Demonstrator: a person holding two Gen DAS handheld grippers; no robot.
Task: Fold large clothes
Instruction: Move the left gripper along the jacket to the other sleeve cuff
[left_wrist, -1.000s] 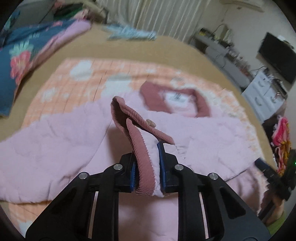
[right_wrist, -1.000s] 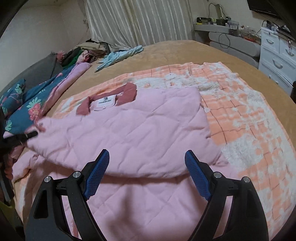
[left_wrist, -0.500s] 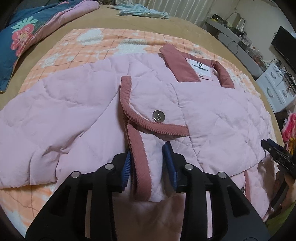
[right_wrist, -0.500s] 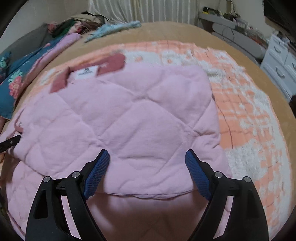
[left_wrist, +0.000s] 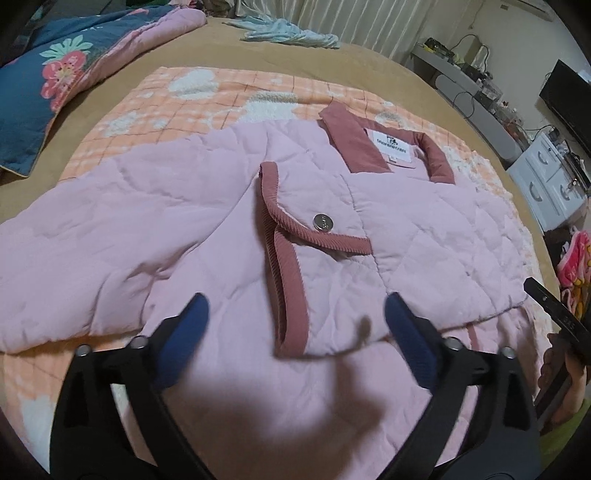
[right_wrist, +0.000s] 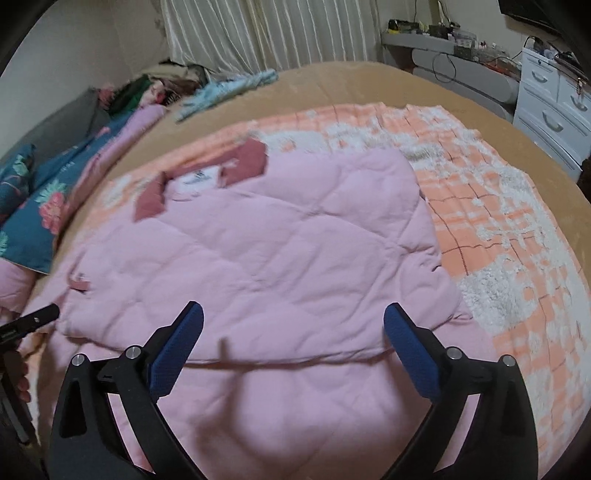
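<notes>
Across the orange-and-white checked blanket (left_wrist: 229, 92) on the tan-covered bed (left_wrist: 369, 66) lies the pink quilted jacket with dusty-rose corduroy trim (left_wrist: 424, 229), collar (left_wrist: 347, 136) at the far end, one sleeve folded in over the chest.

Step in hand, by the look of it: letting go of the folded-in sleeves and setting them flat. To do it well:
- Lift straight up and clear of the cloth, so the blue pads (left_wrist: 184, 332) do not drag the rose cuff (left_wrist: 291, 314) back out of line.
- Check the cuff with the silver snap button (left_wrist: 322, 222) stays within the body outline, parallel to the side edges.
- Match the two sides, so the far edge seen from the right wrist view runs as straight as the near one.
- Smooth the puffed quilting before the next fold; thick padding probably springs back.
- Next, likely, take the hem nearest the cameras with both claws and carry it toward the collar.

Left claw (left_wrist: 293, 314): jaws opening, nearly at full spread, nothing gripped; cuff lying loose on the jacket between the pads, not pressed by either.

Right claw (right_wrist: 293, 325): jaws opening too, wide apart, holding nothing; poised just above the pink quilted panel (right_wrist: 295, 240), folded edge between the fingers but untouched as far as can be told.
</notes>
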